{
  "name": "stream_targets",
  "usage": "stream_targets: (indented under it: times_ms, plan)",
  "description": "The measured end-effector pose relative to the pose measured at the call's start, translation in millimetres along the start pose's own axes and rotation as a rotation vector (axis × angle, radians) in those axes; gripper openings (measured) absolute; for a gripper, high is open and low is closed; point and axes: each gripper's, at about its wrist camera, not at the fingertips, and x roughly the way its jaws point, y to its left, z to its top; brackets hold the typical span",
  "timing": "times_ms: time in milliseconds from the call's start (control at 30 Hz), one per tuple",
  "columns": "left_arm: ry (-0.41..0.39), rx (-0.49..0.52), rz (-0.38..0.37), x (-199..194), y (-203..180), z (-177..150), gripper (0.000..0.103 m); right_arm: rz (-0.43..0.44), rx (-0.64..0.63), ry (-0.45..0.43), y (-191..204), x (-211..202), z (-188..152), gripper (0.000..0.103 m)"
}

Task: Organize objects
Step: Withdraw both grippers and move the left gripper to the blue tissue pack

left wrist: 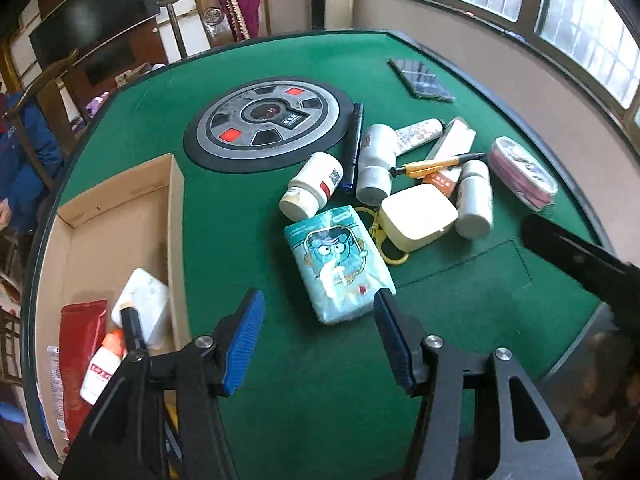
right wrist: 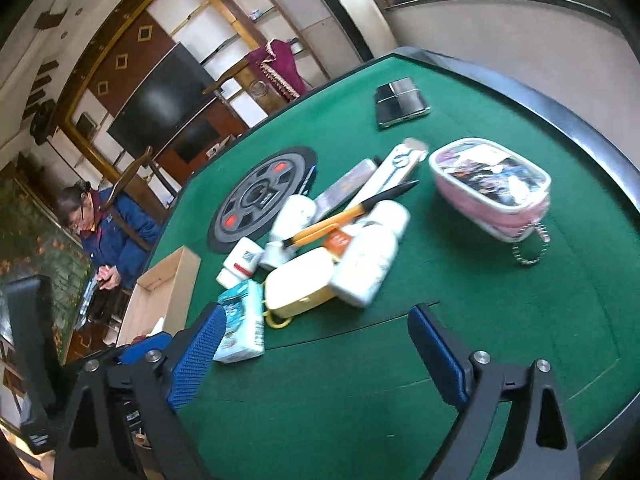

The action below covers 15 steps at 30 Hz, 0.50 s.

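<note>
The green counter point(left wrist: 280, 380) is filling the frame; a cardboard box point(left wrist: 176, 216) is sitting at lower left, holding a red packet point(left wrist: 78, 344), a white block point(left wrist: 142, 304) and a small glue bottle point(left wrist: 102, 372). The tissue pack point(left wrist: 340, 264), lying centre frame just ahead of the left gripper point(left wrist: 318, 340), is looking soft, light and crushable, so pinching across its narrow width seems best. Both the left and the right gripper point(right wrist: 316, 356) are hovering spread, holding nothing.
</note>
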Motion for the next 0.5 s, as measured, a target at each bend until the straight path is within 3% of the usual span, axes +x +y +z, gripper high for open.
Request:
stream_targets:
  times_ms: [167, 500]
  plan:
    - [0.024, -0.037, 0.046, 21, -3, 4, 0.056, 0.006, 0.017, 0.008, -15, -1, -1, 0.100]
    - [0.014, -0.107, -0.006, 43, -7, 13, 0.060, 0.028, 0.010, 0.025, -20, 3, 1, 0.103]
